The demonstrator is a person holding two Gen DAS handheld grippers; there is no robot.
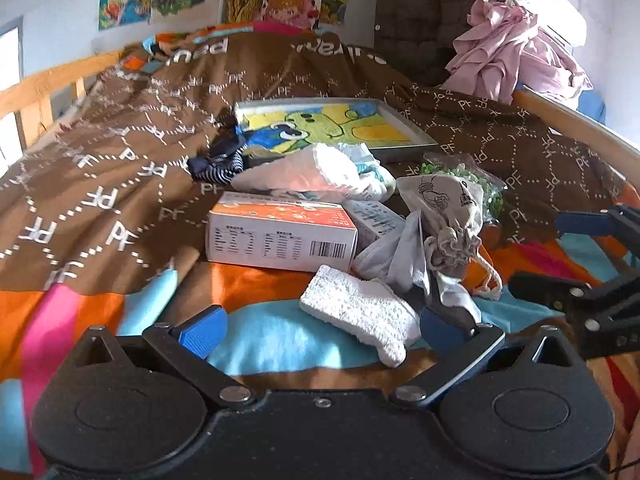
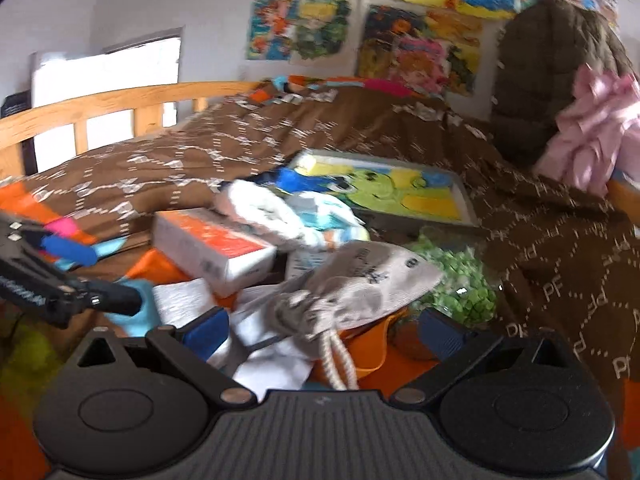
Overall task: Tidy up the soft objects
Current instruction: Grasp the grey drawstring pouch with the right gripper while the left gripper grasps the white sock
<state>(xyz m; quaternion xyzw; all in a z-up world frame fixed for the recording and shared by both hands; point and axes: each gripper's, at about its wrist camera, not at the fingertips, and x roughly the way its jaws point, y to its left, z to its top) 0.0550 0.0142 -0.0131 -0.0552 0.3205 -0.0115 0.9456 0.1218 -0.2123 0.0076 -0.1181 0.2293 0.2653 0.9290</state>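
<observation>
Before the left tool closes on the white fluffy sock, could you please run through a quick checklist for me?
1. Left tool open: ok, pads spread wide.
2. White fluffy sock between the pads: ok, nearer the right pad.
3. Sock free of other things: not ok, the grey cloth lies against its far end.
4. Right tool open and clear of the sock: ok, it sits over the drawstring pouch.
5. Orange box out of the closing path: ok, behind the sock.
6. Drop-off spot: cannot tell.
</observation>
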